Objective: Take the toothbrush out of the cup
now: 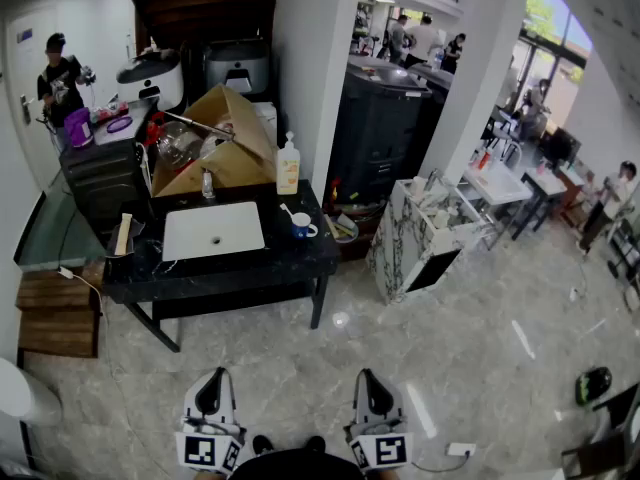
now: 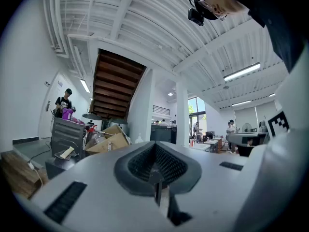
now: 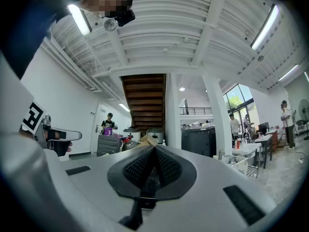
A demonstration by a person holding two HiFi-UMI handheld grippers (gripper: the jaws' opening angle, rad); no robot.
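Both grippers, left point(image 1: 214, 380) and right point(image 1: 370, 380), are pressed together and empty, well short of the white sink point(image 1: 213, 230). Just right of it, on the black table point(image 1: 230, 268), the toothbrush point(image 1: 286, 211) leans in the cup point(image 1: 301, 229).

Evenly bright indoor scene — daylight comes through the tall window point(image 1: 548, 23), tube lights point(image 3: 79, 19) glare overhead, the glossy floor point(image 1: 450, 298) shows reflections; strong fisheye bending, dark corners.
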